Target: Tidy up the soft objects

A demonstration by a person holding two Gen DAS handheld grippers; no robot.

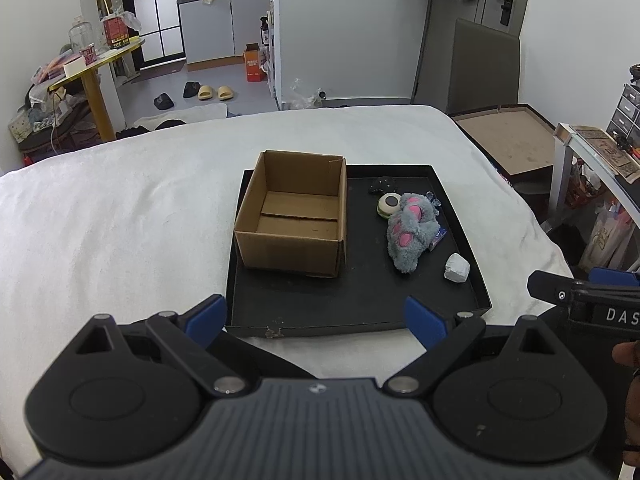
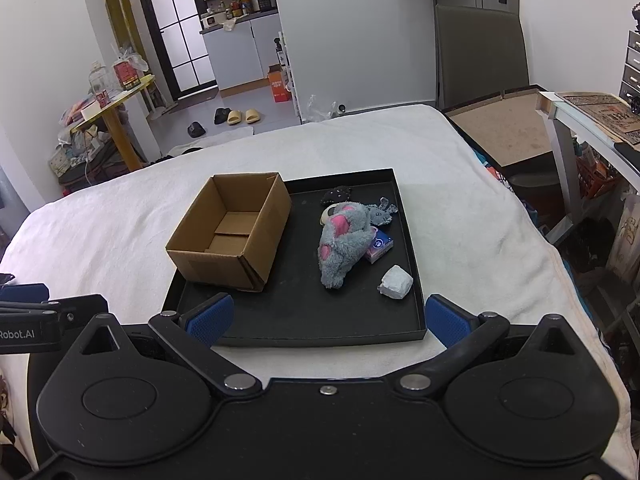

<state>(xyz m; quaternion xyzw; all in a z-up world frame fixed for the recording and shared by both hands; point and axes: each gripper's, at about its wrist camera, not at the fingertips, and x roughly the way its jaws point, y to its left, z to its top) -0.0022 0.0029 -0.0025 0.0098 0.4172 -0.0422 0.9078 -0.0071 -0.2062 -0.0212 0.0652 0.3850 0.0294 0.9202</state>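
Both grippers are hovering over the near edge of the tray [image 1: 460,216], each spread wide and gripping nothing: the left gripper [image 1: 316,316] and the right gripper [image 2: 328,314]. The tray is lying on a white bed [image 1: 120,208]. An open box [image 1: 292,220] is sitting in its left half. To the right, a grey plush [image 1: 410,232] is lying touching a blue packet [image 2: 379,245], with a white wad [image 1: 457,268] lying nearer the grippers.

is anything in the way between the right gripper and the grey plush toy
Nothing visible. The right hand-held gripper is open at the black tray's near edge, with bare tray floor up to the grey and pink plush toy. The white crumpled lump lies off to the right.
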